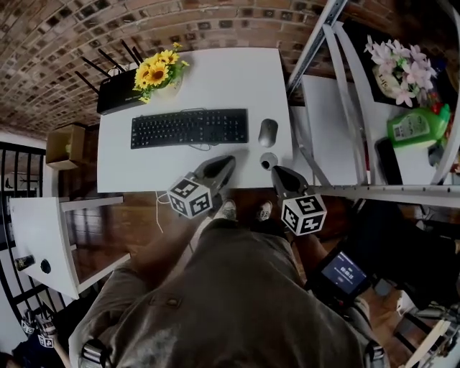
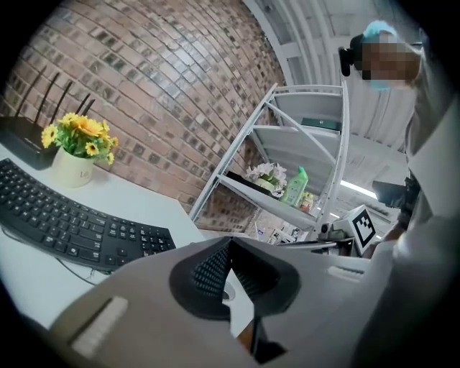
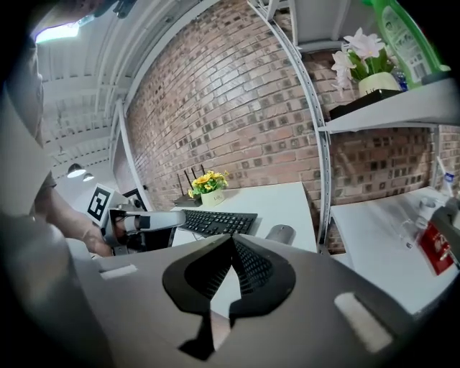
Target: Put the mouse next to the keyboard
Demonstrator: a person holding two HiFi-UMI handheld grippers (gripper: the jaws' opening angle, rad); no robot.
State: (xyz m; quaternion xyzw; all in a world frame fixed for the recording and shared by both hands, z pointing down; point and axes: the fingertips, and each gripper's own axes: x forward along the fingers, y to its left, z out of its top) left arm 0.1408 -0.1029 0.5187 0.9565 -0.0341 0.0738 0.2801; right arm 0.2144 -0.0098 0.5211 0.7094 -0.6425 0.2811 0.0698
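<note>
Before you, a brick wall [image 1: 215, 21] behind a white desk [image 1: 215, 79], white metal shelving [image 2: 305, 144] on your right, dark wood floor [image 1: 108, 230].

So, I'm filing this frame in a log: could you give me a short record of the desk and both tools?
surface: white rectangular desk
keyboard: black computer keyboard, mid-desk
mouse: grey oval mouse, right of keyboard, not touching
left tool: shut, empty, near front edge
right tool: shut, empty, near front edge

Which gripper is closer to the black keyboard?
Left. The left gripper is right by the near right corner of the long black keyboard; the right gripper is farther right, nearer the grey mouse.
</note>
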